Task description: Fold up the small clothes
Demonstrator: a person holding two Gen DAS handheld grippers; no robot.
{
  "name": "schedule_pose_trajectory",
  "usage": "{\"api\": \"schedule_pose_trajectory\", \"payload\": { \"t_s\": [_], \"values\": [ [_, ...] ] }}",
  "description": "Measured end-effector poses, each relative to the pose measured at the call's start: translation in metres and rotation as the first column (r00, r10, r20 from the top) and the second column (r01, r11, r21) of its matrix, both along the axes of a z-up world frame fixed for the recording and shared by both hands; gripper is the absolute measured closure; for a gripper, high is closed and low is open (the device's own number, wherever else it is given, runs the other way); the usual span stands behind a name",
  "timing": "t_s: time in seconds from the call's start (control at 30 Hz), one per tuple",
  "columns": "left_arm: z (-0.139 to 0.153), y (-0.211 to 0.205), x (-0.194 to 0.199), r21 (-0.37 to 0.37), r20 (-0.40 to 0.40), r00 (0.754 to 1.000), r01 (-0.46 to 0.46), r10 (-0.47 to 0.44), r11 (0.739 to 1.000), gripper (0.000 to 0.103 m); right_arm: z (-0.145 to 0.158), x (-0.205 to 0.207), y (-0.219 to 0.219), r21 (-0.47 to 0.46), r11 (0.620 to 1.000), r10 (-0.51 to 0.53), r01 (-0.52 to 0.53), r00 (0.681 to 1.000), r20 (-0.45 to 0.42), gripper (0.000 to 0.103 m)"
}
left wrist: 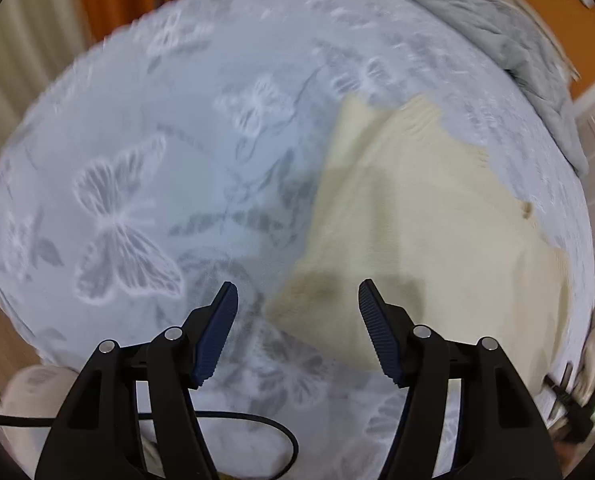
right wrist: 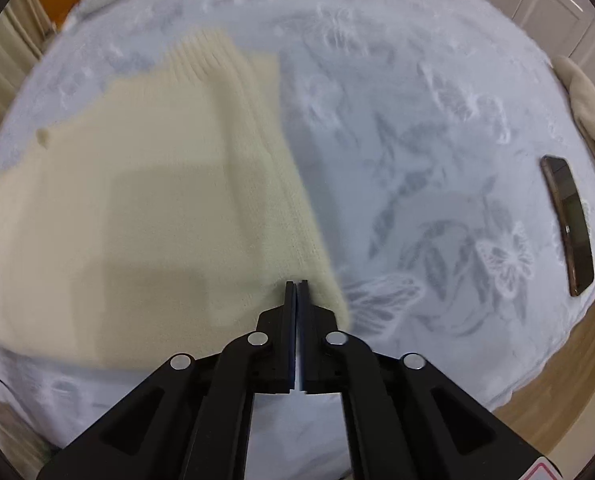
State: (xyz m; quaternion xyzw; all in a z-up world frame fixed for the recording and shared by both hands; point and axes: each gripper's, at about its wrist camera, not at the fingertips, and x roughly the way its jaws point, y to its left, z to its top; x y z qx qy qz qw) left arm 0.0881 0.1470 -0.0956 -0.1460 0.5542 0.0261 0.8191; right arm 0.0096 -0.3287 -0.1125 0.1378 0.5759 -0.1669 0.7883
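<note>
Step in hand, as judged: taking hold of the sweater (right wrist: 129, 200) at its near edge before a fold. The right gripper (right wrist: 296, 285) has its jaws pressed together at the near right corner of the sweater; the tips overlap the knit, but whether cloth is pinched between them cannot be told. The left gripper (left wrist: 297, 294) stands with jaws wide, holding nothing, poised above the near left corner of the sweater and apart from it, with its shadow falling on the knit there.

Next move, as judged: the left gripper must drop onto its corner and close on the hem, so that both near corners can be lifted together and carried toward the far edge. A one-sided lift would likely drag the cloth askew.

The sweater is cream knit, laid flat on the bed (right wrist: 417, 160), near its front edge, over a pale cover with a butterfly pattern. Ribbing shows at the far end and along the right side. Both views are blurred, so finer folds cannot be read.

Also present: a phone (right wrist: 568, 224) near the right edge of the bed, well apart from the sweater; a grey quilt (left wrist: 509, 40) bunched at the far edge.
</note>
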Motion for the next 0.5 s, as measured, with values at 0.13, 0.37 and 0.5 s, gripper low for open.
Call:
{"api": "schedule_pose_trajectory", "payload": {
  "t_s": [0.13,0.37,0.5],
  "values": [
    [0.021,-0.018,-0.007,0.077,0.047,0.996,0.074,-0.077,0.994,0.037,0.044,0.011,0.049,0.008,0.993,0.113,-0.115,0.985,0.130,0.100],
    [0.028,-0.034,-0.015,0.095,0.040,0.990,0.131,-0.135,0.987,0.037,0.054,0.064,0.158,0.033,0.953,0.292,-0.302,0.940,0.175,0.100],
    [0.025,-0.030,-0.019,0.104,0.026,0.990,0.136,-0.140,0.985,0.036,0.041,0.103,0.214,0.030,0.934,0.349,-0.357,0.926,0.141,0.100]
  ]
}}
